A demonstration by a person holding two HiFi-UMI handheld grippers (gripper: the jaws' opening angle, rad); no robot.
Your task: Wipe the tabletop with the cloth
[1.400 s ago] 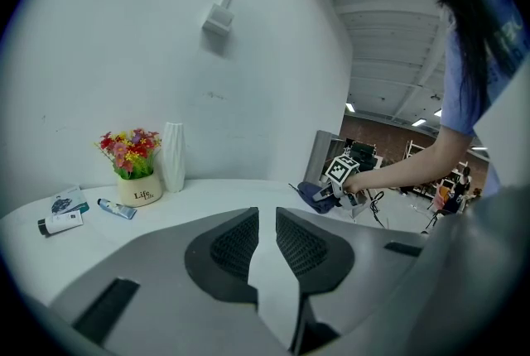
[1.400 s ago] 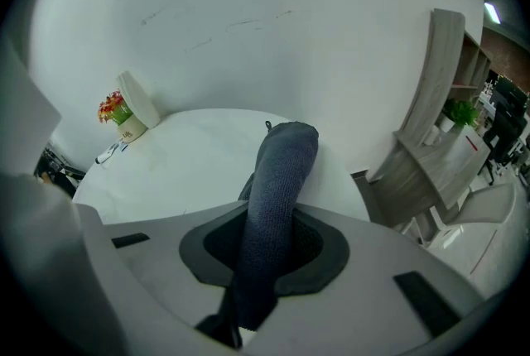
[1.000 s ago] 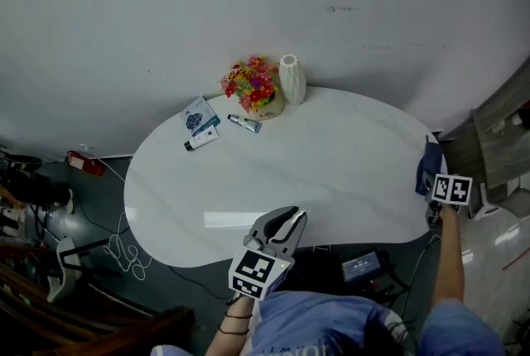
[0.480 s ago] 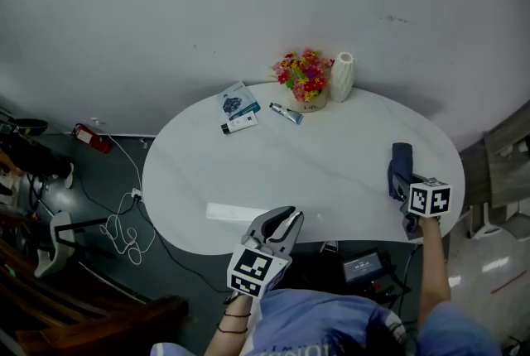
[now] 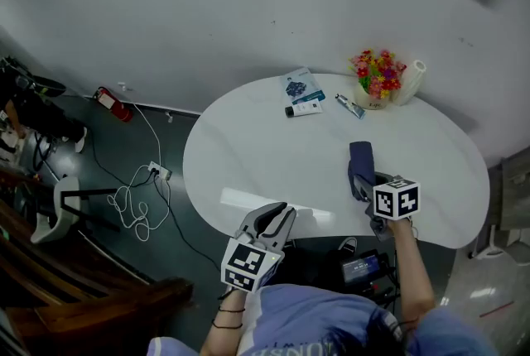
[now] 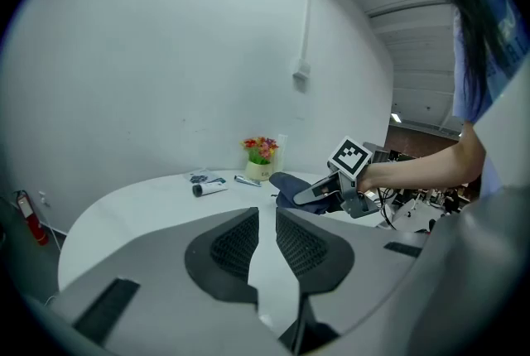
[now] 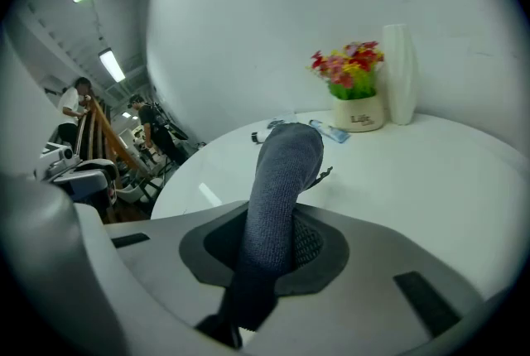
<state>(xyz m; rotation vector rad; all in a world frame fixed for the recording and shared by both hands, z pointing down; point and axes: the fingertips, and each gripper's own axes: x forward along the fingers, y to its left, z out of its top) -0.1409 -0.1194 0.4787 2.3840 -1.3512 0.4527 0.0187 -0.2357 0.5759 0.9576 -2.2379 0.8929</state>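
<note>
right gripper (image 5: 365,185) clamped cloth (image 5: 359,161), slid inward from table (image 5: 265,147) edge | left gripper (image 5: 270,218) narrow, empty | wiping underway

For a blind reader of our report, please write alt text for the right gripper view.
The right gripper has its jaws shut on a dark blue-grey cloth that arches forward over the white tabletop. Behind stand a flower pot and a white vase.
</note>
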